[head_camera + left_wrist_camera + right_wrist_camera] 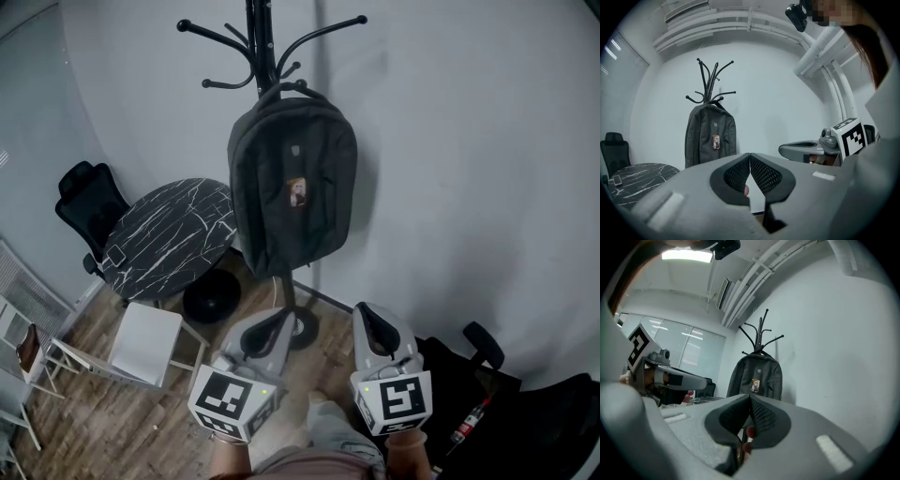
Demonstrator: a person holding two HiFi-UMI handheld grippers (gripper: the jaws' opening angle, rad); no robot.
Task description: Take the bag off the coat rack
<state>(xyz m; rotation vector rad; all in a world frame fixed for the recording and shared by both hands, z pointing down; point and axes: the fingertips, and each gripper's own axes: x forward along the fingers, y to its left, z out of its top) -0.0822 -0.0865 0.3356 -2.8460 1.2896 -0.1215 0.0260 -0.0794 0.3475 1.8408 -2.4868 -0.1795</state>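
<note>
Both grippers closed and empty, a person faces the coat rack (pixel 262 37). The left gripper (pixel 278 319) and right gripper (pixel 367 314) are held level, side by side, jaws pressed together on nothing. The dark bag (pixel 292 187) hangs well apart from them, ahead and higher, its long axis running straight down from the top loop (pixel 281 87) caught over a hook. It lies almost dead ahead of the right gripper's jaws and a little left of the left gripper's line. Neither hand looks clearly nearer. The lift will likely turn on that loop, which sits above the level of both grippers.
</note>
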